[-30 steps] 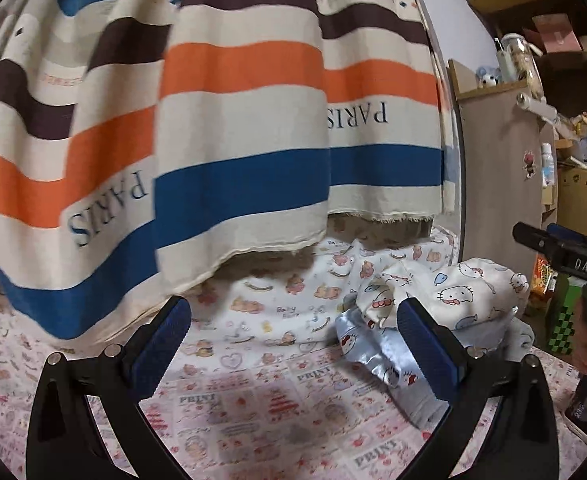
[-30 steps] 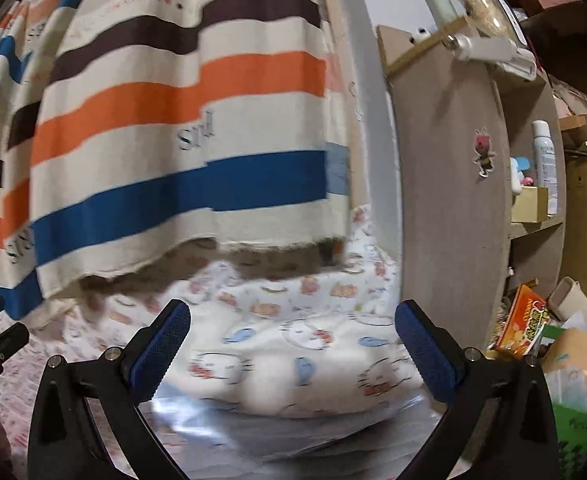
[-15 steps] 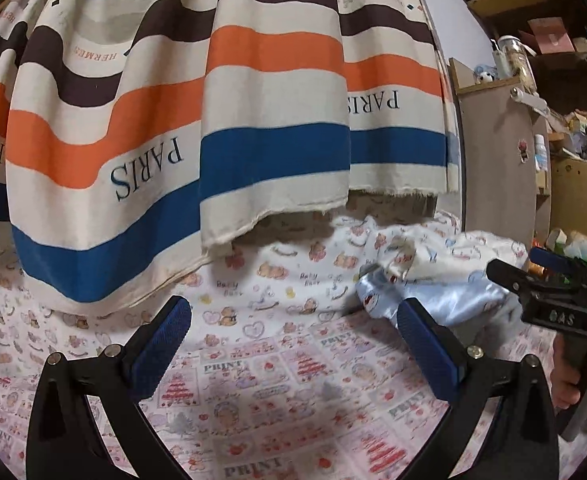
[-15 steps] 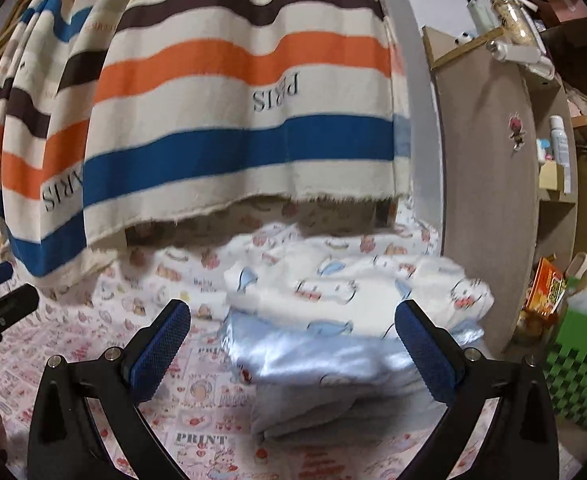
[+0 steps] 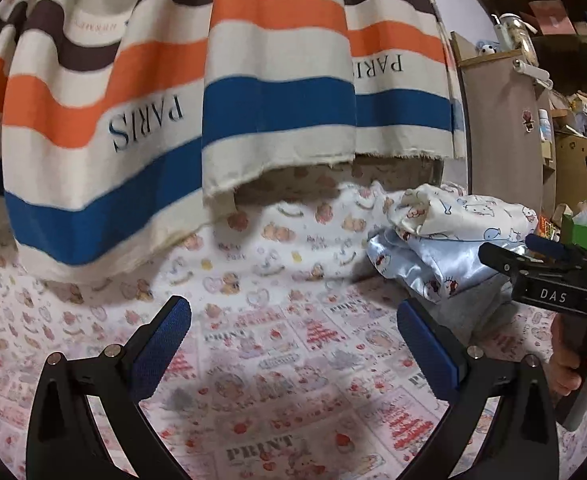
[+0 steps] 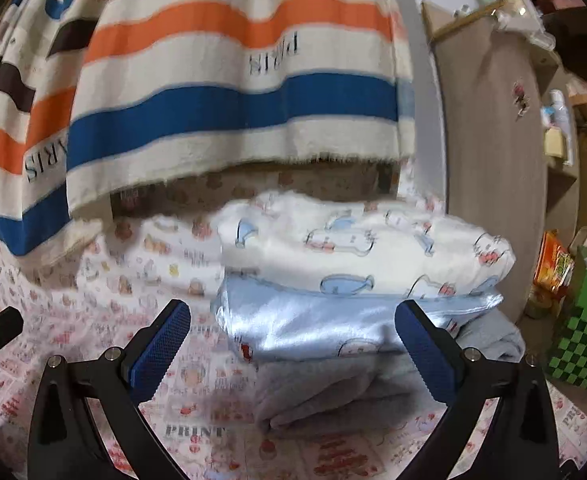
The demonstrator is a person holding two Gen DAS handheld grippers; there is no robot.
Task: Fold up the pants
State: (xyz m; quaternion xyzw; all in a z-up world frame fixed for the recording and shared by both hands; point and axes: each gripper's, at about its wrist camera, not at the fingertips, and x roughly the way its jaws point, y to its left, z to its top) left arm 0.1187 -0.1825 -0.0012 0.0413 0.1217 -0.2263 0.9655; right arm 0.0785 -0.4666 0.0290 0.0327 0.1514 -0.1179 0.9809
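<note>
A stack of folded garments lies on the printed bedsheet (image 6: pixel 93 320): white cartoon-print pants (image 6: pixel 365 248) on top, a shiny pale-blue piece (image 6: pixel 317 328) under them, a grey piece (image 6: pixel 333 396) at the bottom. In the left wrist view the stack (image 5: pixel 445 236) sits at the right. My right gripper (image 6: pixel 293 352) is open and empty, just in front of the stack. My left gripper (image 5: pixel 293 352) is open and empty above bare sheet (image 5: pixel 277 340), left of the stack. The right gripper also shows in the left wrist view (image 5: pixel 533 260).
A striped cloth (image 5: pixel 213 100) with orange, blue and brown bands hangs behind the bed, also in the right wrist view (image 6: pixel 233 100). A wooden shelf unit (image 6: pixel 489 168) stands to the right. A green checked box (image 6: pixel 581 344) and cluttered shelves are at the far right.
Both grippers have drawn back from the stack over the last second, so more of the sheet and the whole stack now show. Both stay open.
</note>
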